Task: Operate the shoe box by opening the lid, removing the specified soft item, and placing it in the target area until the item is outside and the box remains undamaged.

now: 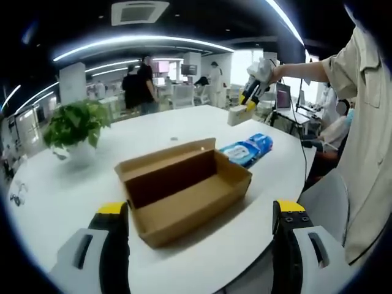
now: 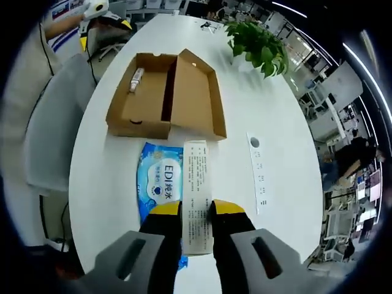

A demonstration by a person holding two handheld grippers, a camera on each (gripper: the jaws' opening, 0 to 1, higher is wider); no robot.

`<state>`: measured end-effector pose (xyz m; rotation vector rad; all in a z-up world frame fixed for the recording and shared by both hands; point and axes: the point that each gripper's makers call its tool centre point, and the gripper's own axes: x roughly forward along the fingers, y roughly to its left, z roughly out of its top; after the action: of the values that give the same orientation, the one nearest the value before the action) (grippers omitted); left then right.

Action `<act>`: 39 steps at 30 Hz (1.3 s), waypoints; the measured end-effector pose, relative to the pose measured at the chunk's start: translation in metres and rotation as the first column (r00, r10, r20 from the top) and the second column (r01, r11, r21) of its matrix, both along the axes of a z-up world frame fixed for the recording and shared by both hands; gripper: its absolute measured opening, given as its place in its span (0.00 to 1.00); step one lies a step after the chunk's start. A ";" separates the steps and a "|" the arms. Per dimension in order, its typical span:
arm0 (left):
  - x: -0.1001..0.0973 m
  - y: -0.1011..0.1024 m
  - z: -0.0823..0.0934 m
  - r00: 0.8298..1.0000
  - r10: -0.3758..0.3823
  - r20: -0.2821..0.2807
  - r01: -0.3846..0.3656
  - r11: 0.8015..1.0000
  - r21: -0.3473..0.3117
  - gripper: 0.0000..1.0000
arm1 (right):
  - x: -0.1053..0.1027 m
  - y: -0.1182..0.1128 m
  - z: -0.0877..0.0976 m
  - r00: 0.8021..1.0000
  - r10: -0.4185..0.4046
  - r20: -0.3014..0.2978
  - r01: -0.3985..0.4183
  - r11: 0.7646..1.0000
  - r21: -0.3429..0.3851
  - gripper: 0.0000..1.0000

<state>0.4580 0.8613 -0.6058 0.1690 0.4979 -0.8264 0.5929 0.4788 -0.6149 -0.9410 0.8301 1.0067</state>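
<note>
The brown cardboard shoe box (image 1: pixel 184 187) lies on the white table with its lid folded back. My left gripper (image 1: pixel 201 211) is open, its jaws wide apart just in front of the box. In the right gripper view the box (image 2: pixel 147 101) holds a small white tube (image 2: pixel 136 79). A blue wet-wipes pack (image 2: pixel 158 180) lies flat on the table beside the box, also seen as the blue pack (image 1: pixel 250 149). My right gripper (image 2: pixel 197 211) is shut on a slim white printed carton (image 2: pixel 197 184) held above the pack. The right gripper (image 1: pixel 252 95) hovers high over the table's far side.
A potted plant (image 1: pixel 75 125) stands on the table (image 1: pixel 61 196) left of the box. A white printed strip (image 2: pixel 258 171) lies on the table near the pack. A person's sleeve (image 1: pixel 361 122) is at the right, and a grey chair (image 2: pixel 58 128) stands by the table edge.
</note>
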 end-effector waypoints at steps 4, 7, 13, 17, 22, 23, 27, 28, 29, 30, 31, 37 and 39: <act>0.004 -0.002 -0.002 1.000 -0.004 0.000 0.004 1.000 0.004 1.00 | 0.004 -0.011 -0.011 1.000 -0.008 -0.013 0.008 1.000 -0.012 0.15; 0.008 -0.005 -0.005 1.000 -0.006 -0.007 0.006 1.000 0.005 1.00 | 0.006 -0.017 -0.019 1.000 -0.013 -0.022 0.013 1.000 -0.020 0.15; 0.016 -0.009 -0.008 1.000 -0.012 -0.016 0.012 1.000 0.006 1.00 | 0.010 -0.036 -0.038 0.999 -0.013 -0.034 0.011 0.999 -0.042 0.15; 0.019 -0.010 -0.014 0.999 -0.018 -0.039 0.018 1.000 0.008 1.00 | 0.015 -0.050 -0.048 0.999 -0.013 -0.040 0.010 0.998 -0.064 0.16; 0.018 -0.013 -0.020 0.998 -0.031 -0.061 0.032 0.999 0.012 0.98 | 0.020 -0.063 -0.059 0.998 -0.022 -0.051 0.018 0.997 -0.073 0.16; 0.019 -0.014 -0.022 0.997 -0.033 -0.065 0.034 0.999 0.012 0.98 | 0.021 -0.065 -0.061 0.998 -0.023 -0.054 0.019 0.997 -0.074 0.16; 0.022 -0.016 -0.025 0.997 -0.036 -0.073 0.037 0.999 0.015 0.98 | 0.024 -0.073 -0.072 0.998 -0.023 -0.065 0.018 0.997 -0.079 0.16; 0.023 -0.016 -0.026 0.997 -0.037 -0.075 0.038 0.999 0.015 0.98 | 0.025 -0.076 -0.076 0.997 -0.024 -0.068 0.018 0.996 -0.082 0.16; 0.024 -0.017 -0.027 0.996 -0.038 -0.076 0.039 0.999 0.015 0.98 | 0.026 -0.077 -0.078 0.997 -0.022 -0.070 0.016 0.996 -0.084 0.16; 0.025 -0.017 -0.027 0.996 -0.038 -0.077 0.039 0.999 0.015 0.98 | 0.026 -0.079 -0.081 0.997 -0.018 -0.071 0.012 0.996 -0.087 0.16; 0.027 -0.017 -0.028 0.996 -0.037 -0.077 0.038 0.999 0.015 0.98 | 0.028 -0.081 -0.085 0.997 -0.017 -0.073 0.010 0.996 -0.092 0.16; 0.032 -0.018 -0.031 0.996 -0.031 -0.084 0.032 0.999 0.017 0.98 | 0.028 -0.091 -0.105 0.995 -0.012 -0.099 0.001 0.994 -0.110 0.16; 0.033 -0.017 -0.034 0.995 -0.028 -0.092 0.030 0.999 0.025 0.98 | 0.026 -0.093 -0.110 0.994 -0.011 -0.108 -0.002 0.993 -0.115 0.16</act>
<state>0.4911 0.8441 -0.6394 0.1631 0.5939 -0.8592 0.6192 0.3857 -0.7252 -0.9880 0.9896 1.0217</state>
